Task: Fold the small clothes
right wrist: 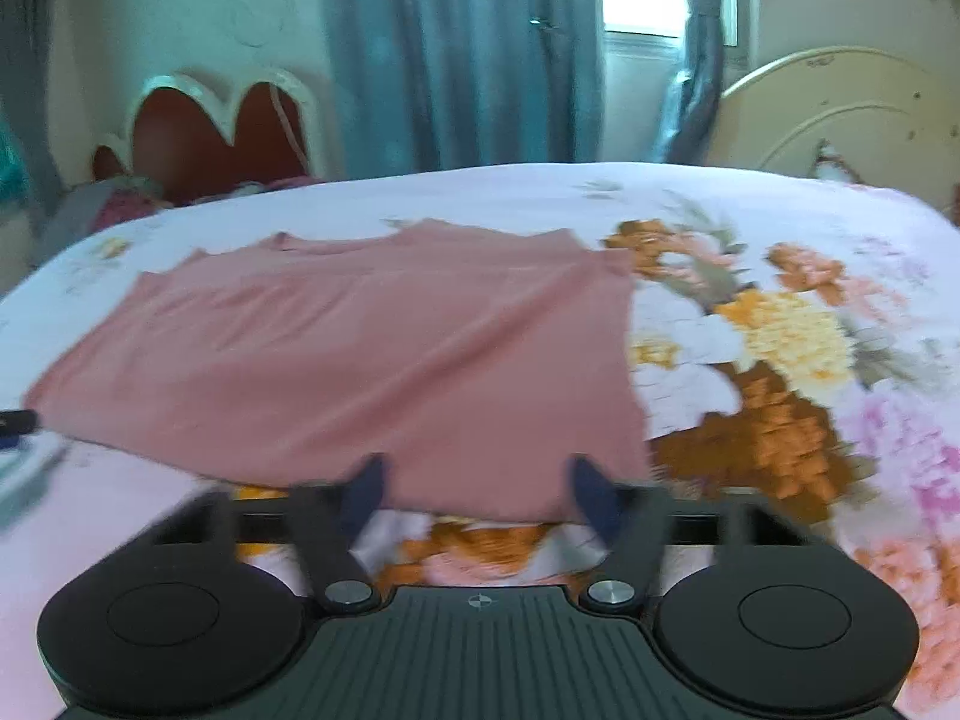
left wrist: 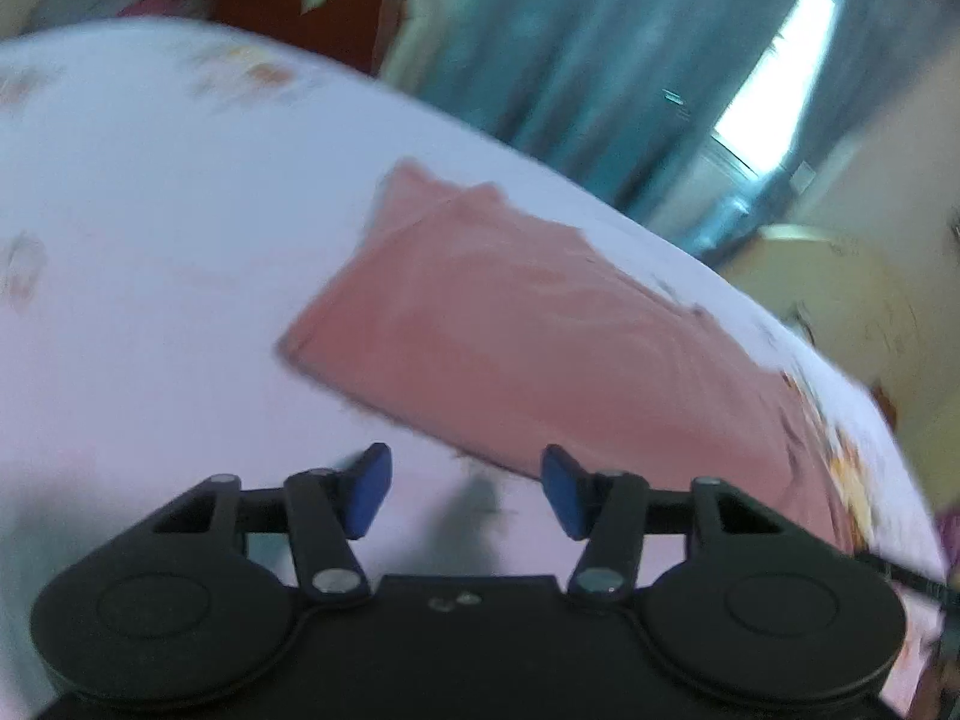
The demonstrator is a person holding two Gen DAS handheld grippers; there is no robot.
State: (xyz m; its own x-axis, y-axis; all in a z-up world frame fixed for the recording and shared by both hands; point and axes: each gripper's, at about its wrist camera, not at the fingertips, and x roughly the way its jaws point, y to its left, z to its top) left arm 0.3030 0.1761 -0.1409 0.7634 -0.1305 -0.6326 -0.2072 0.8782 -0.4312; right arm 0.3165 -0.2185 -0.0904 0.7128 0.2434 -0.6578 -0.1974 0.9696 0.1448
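Observation:
A pink garment point(left wrist: 510, 336) lies spread flat on the floral bedsheet point(left wrist: 150, 210). In the right wrist view the same garment point(right wrist: 360, 348) fills the middle of the bed. My left gripper point(left wrist: 465, 489) is open and empty, just short of the garment's near edge. My right gripper point(right wrist: 477, 495) is open and empty, its blue fingertips point(right wrist: 591, 495) at the garment's near hem by the right corner. Both views are motion-blurred.
The bedsheet point(right wrist: 780, 360) has a large flower print to the garment's right. A cream headboard point(right wrist: 840, 114) stands at the far right, blue curtains point(right wrist: 456, 60) and a window behind the bed. A red heart-shaped chair back point(right wrist: 210, 138) stands far left.

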